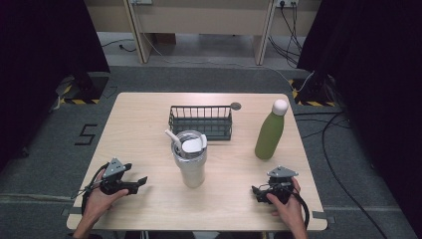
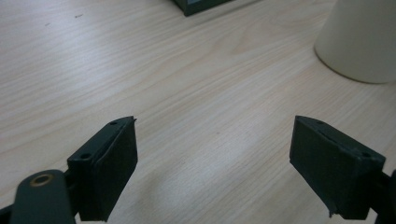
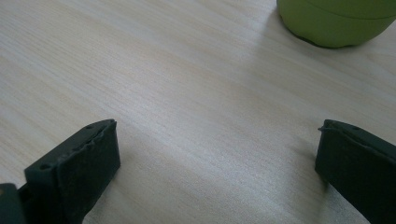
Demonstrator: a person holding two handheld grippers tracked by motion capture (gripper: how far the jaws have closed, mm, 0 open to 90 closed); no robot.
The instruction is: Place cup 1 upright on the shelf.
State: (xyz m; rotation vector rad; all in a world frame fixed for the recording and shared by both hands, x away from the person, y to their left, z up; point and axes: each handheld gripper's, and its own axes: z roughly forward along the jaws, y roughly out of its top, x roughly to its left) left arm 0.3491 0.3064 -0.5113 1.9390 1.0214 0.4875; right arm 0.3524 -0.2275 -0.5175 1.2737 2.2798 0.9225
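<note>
At the table's near edge both left gripper (image 1: pixel 141 182) and right gripper (image 1: pixel 255 191) sit spread, empty; tall tumbler (image 1: pixel 189 158) mid-table and green bottle (image 1: pixel 269 130) far-right likely tip if clipped high.

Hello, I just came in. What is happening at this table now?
A person sits at a wooden table with a gripper in each hand, and neither holds anything. The left gripper and the right gripper rest near the front edge, fingers open, with bare wood between them. A cream tumbler with a lid and straw stands in the middle, a green bottle to its right, and a dark wire basket behind the tumbler. Nothing is being handled.
</note>
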